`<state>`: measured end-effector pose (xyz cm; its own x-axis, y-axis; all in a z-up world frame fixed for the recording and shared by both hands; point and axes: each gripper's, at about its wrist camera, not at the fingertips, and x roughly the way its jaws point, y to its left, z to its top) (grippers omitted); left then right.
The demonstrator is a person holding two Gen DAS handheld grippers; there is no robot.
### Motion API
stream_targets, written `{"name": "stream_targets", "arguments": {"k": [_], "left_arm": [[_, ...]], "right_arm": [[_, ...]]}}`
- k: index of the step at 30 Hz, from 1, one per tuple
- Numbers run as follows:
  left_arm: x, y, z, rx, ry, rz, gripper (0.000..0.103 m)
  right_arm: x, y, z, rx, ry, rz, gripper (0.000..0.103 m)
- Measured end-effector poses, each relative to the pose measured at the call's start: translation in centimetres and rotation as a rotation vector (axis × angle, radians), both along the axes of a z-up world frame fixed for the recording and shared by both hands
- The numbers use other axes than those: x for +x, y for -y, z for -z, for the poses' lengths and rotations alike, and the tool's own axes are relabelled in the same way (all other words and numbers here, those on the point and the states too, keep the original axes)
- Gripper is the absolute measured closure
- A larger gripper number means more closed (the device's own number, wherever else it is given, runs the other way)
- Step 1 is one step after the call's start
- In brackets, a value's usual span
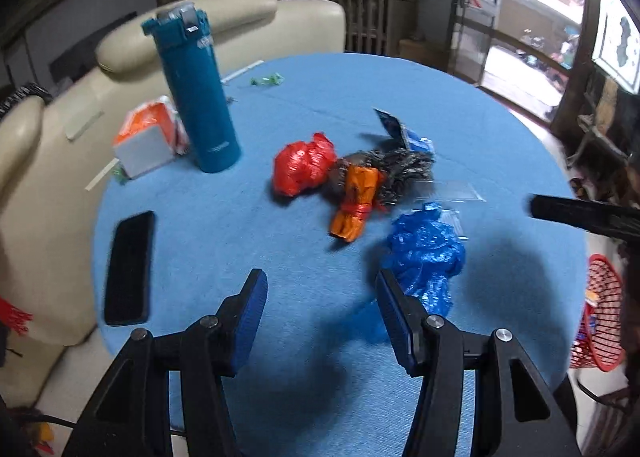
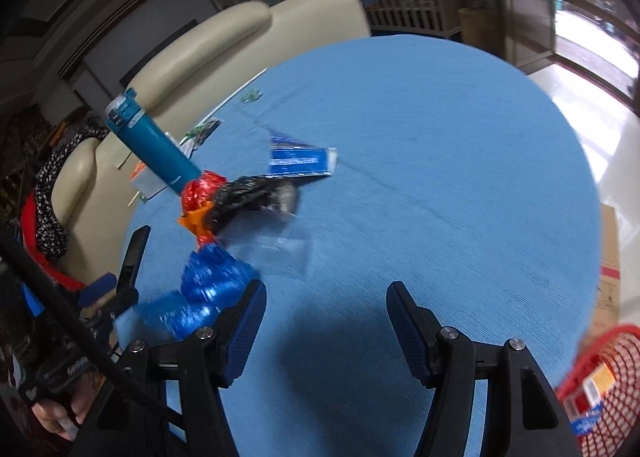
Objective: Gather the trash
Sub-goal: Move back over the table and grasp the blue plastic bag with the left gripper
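Bare blue table (image 2: 460, 177) lies right of the trash pile (image 1: 360, 177); teal bottle (image 1: 196, 93) blocks left.

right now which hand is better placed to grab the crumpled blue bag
Left, probably. The blue bag lies right at the open left tongs, beside their right-hand finger. The right tongs, also open, face mostly bare tablecloth, with the bag off beside their left-hand finger.

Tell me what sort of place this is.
Probably a home living room: a cream leather sofa stands beside a round table with a blue cloth, and a glass door opens toward a street.
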<state>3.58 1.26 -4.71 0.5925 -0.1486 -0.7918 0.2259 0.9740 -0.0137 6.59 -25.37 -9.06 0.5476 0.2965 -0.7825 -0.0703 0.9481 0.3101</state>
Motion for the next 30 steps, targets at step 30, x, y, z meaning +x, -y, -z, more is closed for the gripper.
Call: {"name": "stream_targets", "arguments": {"k": [30], "left_arm": [[1.2, -1.2, 3.1, -0.149, -0.095, 0.097, 0.064]], "right_arm": [[8.3, -7.0, 2.4, -0.164, 0.046, -0.556, 0.023]]}}
